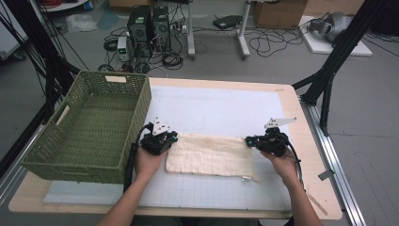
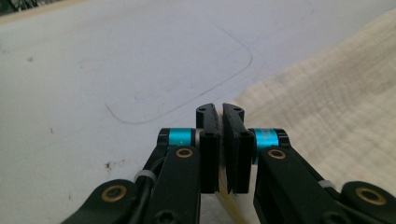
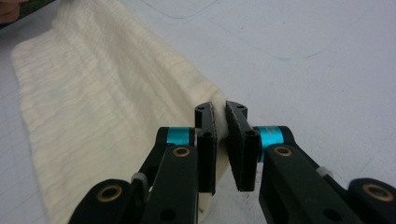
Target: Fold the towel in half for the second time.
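right gripper (image 3: 220, 109) with two black jaws nearly together, pinching the near corner of a cream ribbed cloth (image 3: 93, 112), cloth stretching away to the upper left, lying flat on a pale gridded mat (image 3: 317, 60), teal bands on the jaw arms

The light is soft and even, coming from above, and shadows under the cloth (image 1: 209, 154) are weak. The high view is a little grainy. In both gripper views the near black parts are slightly blurred, and the white table (image 2: 93, 70) looks pale, without strong glare.
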`<action>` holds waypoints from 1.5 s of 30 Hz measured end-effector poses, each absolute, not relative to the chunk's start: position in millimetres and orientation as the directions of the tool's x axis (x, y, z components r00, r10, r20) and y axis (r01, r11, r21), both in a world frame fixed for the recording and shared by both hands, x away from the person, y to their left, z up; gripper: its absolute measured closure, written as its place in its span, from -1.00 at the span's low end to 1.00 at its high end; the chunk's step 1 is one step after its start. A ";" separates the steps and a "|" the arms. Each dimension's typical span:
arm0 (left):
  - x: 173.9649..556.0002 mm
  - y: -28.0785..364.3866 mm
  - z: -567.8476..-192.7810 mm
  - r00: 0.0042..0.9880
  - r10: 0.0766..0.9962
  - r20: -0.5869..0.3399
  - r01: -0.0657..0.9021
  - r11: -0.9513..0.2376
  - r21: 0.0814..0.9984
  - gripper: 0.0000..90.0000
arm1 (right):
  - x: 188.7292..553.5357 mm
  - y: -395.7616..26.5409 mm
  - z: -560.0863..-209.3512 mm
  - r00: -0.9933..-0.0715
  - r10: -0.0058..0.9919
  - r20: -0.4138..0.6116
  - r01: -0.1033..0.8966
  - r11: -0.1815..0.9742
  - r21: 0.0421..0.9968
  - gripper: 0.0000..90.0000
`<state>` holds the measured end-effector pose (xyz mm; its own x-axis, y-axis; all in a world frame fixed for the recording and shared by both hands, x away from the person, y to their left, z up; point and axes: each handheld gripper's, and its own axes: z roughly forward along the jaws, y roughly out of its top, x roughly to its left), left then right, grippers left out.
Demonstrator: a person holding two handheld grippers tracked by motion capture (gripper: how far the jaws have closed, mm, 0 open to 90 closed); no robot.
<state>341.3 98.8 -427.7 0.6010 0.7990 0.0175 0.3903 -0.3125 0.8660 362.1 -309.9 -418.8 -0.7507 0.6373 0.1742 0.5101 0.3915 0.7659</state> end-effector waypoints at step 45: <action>262.2 106.0 -413.8 0.728 0.685 0.036 0.291 -0.355 0.888 0.58 | 291.9 -280.9 -421.2 -0.840 0.502 0.206 0.455 0.445 0.771 0.71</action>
